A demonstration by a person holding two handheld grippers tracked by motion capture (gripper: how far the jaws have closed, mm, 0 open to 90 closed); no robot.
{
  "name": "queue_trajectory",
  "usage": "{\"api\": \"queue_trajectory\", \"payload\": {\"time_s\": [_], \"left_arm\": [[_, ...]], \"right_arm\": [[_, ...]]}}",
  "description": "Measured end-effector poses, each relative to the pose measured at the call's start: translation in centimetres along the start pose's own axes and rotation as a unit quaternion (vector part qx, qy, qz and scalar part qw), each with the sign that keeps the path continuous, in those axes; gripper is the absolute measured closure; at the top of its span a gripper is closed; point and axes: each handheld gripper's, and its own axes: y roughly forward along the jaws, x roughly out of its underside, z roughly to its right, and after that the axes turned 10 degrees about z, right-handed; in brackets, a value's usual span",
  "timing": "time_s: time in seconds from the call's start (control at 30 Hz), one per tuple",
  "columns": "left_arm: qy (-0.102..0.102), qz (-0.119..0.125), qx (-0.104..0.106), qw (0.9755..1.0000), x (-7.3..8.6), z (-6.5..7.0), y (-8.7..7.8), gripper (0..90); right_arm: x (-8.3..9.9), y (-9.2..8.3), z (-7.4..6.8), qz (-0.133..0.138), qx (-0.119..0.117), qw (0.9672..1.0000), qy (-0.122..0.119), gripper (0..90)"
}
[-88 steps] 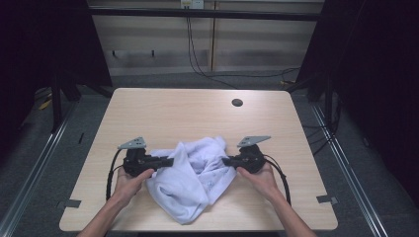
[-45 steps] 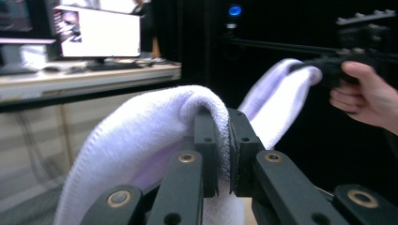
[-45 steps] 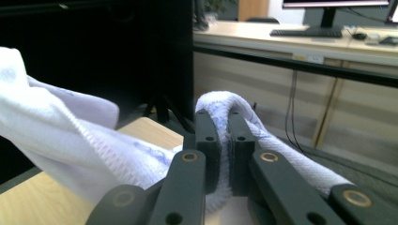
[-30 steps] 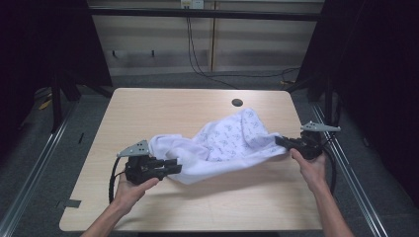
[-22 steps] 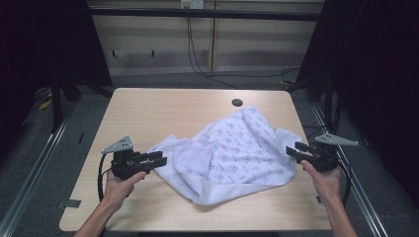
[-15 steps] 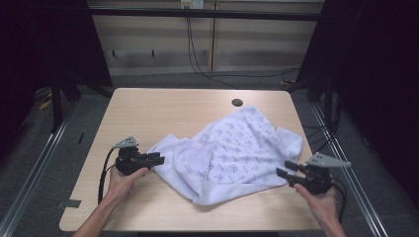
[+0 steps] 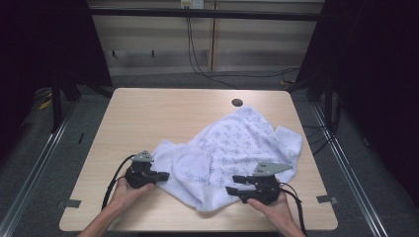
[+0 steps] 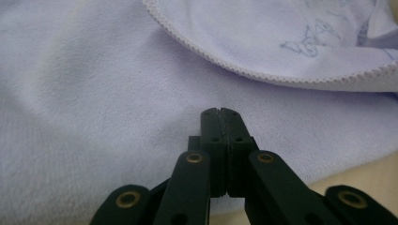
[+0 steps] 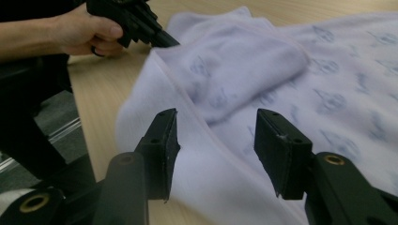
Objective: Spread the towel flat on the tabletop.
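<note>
A: Where does the cloth (image 7: 232,153) lie?

B: Spread but rumpled on the desk (image 7: 148,113), over its near right half, with one flap folded back on itself near the middle. It is white with a faint blue print, and its near corner droops toward the desk's near edge.

A: And the left claw (image 7: 160,176)?

B: It lies low at the cloth's near left edge. In the left gripper view its jaws have just been closing and now meet tip to tip (image 8: 220,123). The plush side of the cloth lies right behind the tips, but I cannot make out any fabric caught between them.

A: The right claw (image 7: 236,183)?

B: Gaping. Its jaws have just been opening, and in the right gripper view they stand apart (image 9: 216,150) with the cloth's hemmed near edge running between them, neither pad pressing on it. It points left along the near border.

A: Why that arrangement?

B: I would judge the left is meant to anchor one side while the right lines up on a fresh hold along the near hem, so the cloth can be pulled flat or folded.
</note>
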Motion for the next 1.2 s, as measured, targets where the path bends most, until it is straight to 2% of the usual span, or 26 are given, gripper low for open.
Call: {"api": "queue_trajectory", "payload": {"time_s": [0.03,0.07,0.1,0.13,0.17,0.2,0.23,0.27,0.33,0.4,0.47,0.57,0.6,0.63,0.67,0.7,0.77,0.8,0.87,0.93,1.0,1.03,1.07,1.1,1.17,1.2], "left_arm": [[0.012,-0.011,0.019,0.9997,0.6,1.2,-0.4,87.0],[0.012,-0.011,0.019,0.9997,0.6,1.2,-0.4,86.3],[0.016,-0.014,0.033,0.9992,1.1,2.2,-0.9,83.4],[0.016,-0.010,0.047,0.9987,1.2,2.6,-1.1,82.4],[0.027,-0.002,0.049,0.9984,1.2,2.8,-1.3,81.1],[0.027,-0.002,0.049,0.9984,1.2,2.8,-1.3,79.6],[0.021,0.023,0.047,0.9984,0.7,2.4,-1.8,79.0],[0.019,0.035,0.034,0.9986,0.5,2.0,-2.0,78.3],[0.013,0.053,0.012,0.9984,-0.1,0.8,-2.2,77.7],[0.005,0.064,-0.003,0.9979,-0.3,-0.6,-2.2,77.8],[0.007,0.062,-0.021,0.9978,-0.3,-1.4,-2.0,78.4],[0.003,0.037,-0.028,0.9989,0.1,-1.9,-1.4,78.9],[0.006,0.024,-0.028,0.9993,0.3,-1.9,-1.2,79.6],[0.009,0.027,-0.028,0.9992,0.4,-1.9,-1.2,79.9],[0.007,0.026,-0.027,0.9993,0.4,-1.9,-1.3,80.6],[0.008,0.024,-0.027,0.9993,0.5,-1.8,-1.3,81.4],[0.012,0.018,-0.025,0.9994,0.6,-1.5,-1.5,82.7],[0.016,0.016,-0.026,0.9994,0.7,-1.3,-1.6,82.9],[0.015,0.011,-0.025,0.9995,1.0,-0.7,-1.8,82.9],[0.013,0.008,-0.015,0.9998,1.4,-0.1,-2.1,83.0],[0.012,0.003,-0.007,0.9999,1.5,0.1,-2.2,82.8],[0.015,-0.006,0.006,0.9999,1.8,0.7,-2.4,82.7],[0.015,-0.006,0.006,0.9999,1.8,0.7,-2.4,82.5],[0.020,-0.012,0.009,0.9997,2.0,1.4,-2.5,82.2],[0.020,-0.014,0.016,0.9996,2.1,1.8,-2.5,81.2],[0.022,-0.017,0.023,0.9993,2.3,2.3,-2.6,80.6]], "right_arm": [[-0.8,1.7,-0.8,-0.006,-0.024,0.9997,-0.004,48.1],[-0.8,1.7,-0.8,-0.006,-0.024,0.9997,-0.004,48.1],[-1.4,3.4,-1.4,-0.011,-0.038,0.9991,-0.013,47.0],[-1.5,4.1,-1.5,-0.013,-0.043,0.9989,-0.013,46.8],[-1.7,5.1,-1.6,-0.020,-0.051,0.9984,-0.014,46.7],[-1.7,5.1,-1.6,-0.020,-0.051,0.9984,-0.014,46.7],[-2.1,7.3,-1.8,-0.033,-0.054,0.9977,-0.026,45.9],[-2.2,8.4,-1.8,-0.041,-0.063,0.9970,-0.021,45.6],[-2.4,10.3,-1.8,-0.052,-0.064,0.9962,-0.027,44.8],[-2.4,12.1,-1.7,-0.069,-0.077,0.9946,-0.011,43.3],[-2.2,13.5,-1.8,-0.088,-0.074,0.9933,-0.015,41.8],[-1.3,14.9,-1.9,-0.105,-0.072,0.9917,-0.018,39.6],[-0.9,15.3,-2.1,-0.113,-0.069,0.9908,-0.026,39.3],[-0.6,15.6,-2.3,-0.118,-0.064,0.9901,-0.041,39.6],[-0.5,15.5,-2.6,-0.114,-0.057,0.9907,-0.047,40.5],[-0.5,15.4,-2.7,-0.115,-0.050,0.9906,-0.053,45.1],[-0.4,15.1,-3.0,-0.120,-0.024,0.9894,-0.078,66.7],[-0.5,14.8,-2.9,-0.124,-0.020,0.9892,-0.076,74.7],[-0.6,14.1,-2.4,-0.113,-0.029,0.9917,-0.052,85.3],[-0.8,13.1,-1.8,-0.108,-0.028,0.9929,-0.041,87.4],[-0.9,12.6,-1.6,-0.106,-0.025,0.9930,-0.046,88.1],[-1.0,11.3,-1.2,-0.103,-0.020,0.9934,-0.047,88.5],[-1.0,11.3,-1.2,-0.103,-0.020,0.9934,-0.047,88.5],[-1.1,10.1,-0.9,-0.094,-0.014,0.9946,-0.042,88.8],[-1.1,9.6,-0.8,-0.089,-0.018,0.9952,-0.037,88.8],[-1.1,7.8,-0.3,-0.080,-0.011,0.9961,-0.036,88.7]]}}
